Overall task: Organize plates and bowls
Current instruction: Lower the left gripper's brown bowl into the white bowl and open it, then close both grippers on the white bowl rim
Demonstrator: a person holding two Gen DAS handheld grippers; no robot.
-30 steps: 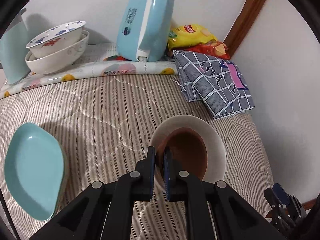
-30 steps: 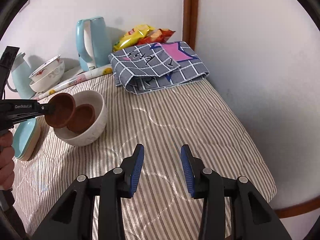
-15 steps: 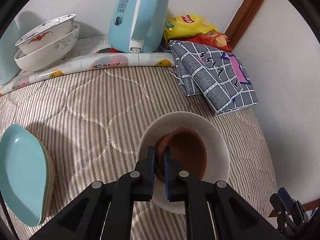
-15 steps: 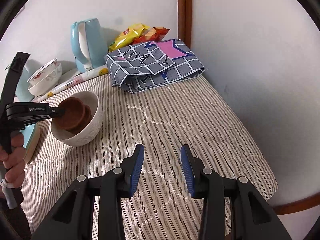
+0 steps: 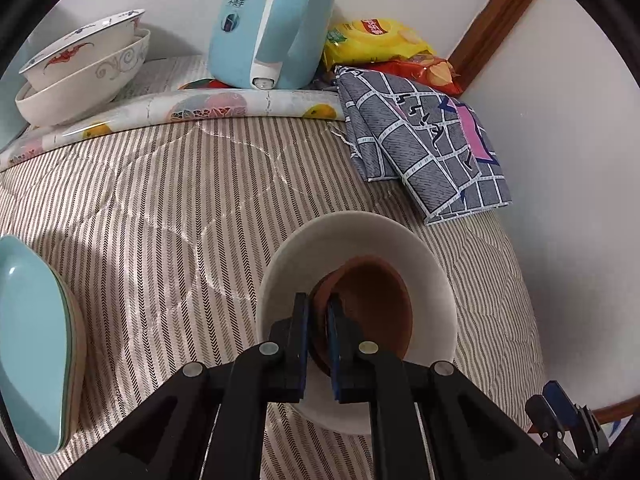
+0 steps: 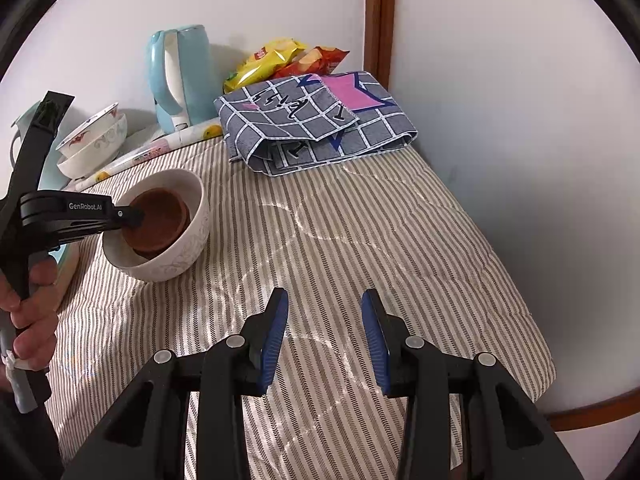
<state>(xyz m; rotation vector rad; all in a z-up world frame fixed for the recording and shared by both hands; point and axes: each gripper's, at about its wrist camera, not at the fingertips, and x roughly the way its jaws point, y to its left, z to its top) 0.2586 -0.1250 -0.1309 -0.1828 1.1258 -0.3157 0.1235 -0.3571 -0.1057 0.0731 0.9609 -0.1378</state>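
A small brown dish (image 5: 372, 304) lies inside the white patterned bowl (image 5: 352, 226) on the striped quilt, nested on a second brown dish (image 6: 150, 250) beneath it. My left gripper (image 5: 318, 308) is shut on the near rim of the upper brown dish (image 6: 160, 216), reaching down into the white bowl (image 6: 176, 268). In the right wrist view the left gripper (image 6: 136, 215) comes in from the left, held by a hand (image 6: 32, 312). My right gripper (image 6: 324, 332) hovers open over bare quilt to the right of the bowl, with nothing between its fingers.
Stacked teal plates (image 5: 32, 344) sit at the left edge. Two stacked white bowls (image 5: 84, 76) and a blue kettle (image 5: 272, 20) stand on a floral mat at the back. A folded checked cloth (image 5: 424, 144) and snack bags (image 5: 372, 40) fill the back right corner by the wall.
The left gripper has lowered the brown dish from a tilt over the white bowl's rim down into the bowl, onto the other brown dish. The right gripper has stayed put.
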